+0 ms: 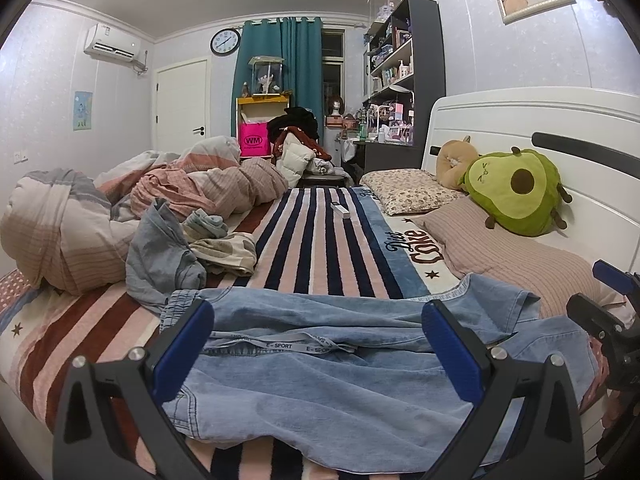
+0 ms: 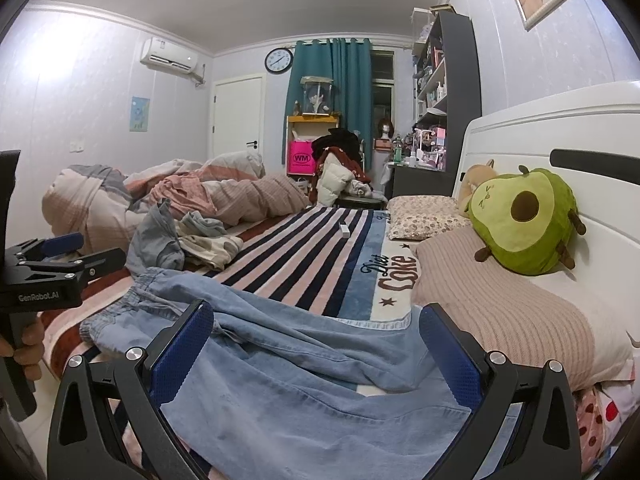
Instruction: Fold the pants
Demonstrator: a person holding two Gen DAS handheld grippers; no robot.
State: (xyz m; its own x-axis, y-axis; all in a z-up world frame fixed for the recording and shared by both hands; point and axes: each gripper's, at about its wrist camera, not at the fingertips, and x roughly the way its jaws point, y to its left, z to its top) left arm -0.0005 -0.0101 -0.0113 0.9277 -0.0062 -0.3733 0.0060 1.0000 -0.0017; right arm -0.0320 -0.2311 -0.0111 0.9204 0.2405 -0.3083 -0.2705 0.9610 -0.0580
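Note:
Light blue denim pants [image 1: 320, 376] lie spread across the near edge of the bed, with the elastic waistband at the left and an "E-SPORT" drawstring across the middle. My left gripper [image 1: 320, 320] is open, its blue pads wide apart just above the pants, holding nothing. In the right wrist view the same pants [image 2: 304, 392] lie under my right gripper [image 2: 316, 320], which is also open and empty. The left gripper [image 2: 76, 252] shows at the left edge there, hand-held. The right gripper [image 1: 608, 296] shows at the right edge of the left wrist view.
The bed has a striped "Diet Coke" blanket [image 1: 320, 240]. A pile of loose clothes [image 1: 188, 248] and a bunched duvet [image 1: 80, 224] lie at the left. A pink pillow [image 1: 516, 256], an avocado plush [image 1: 516, 192] and the white headboard [image 1: 520, 120] are at the right. A small white remote [image 1: 340, 210] lies mid-bed.

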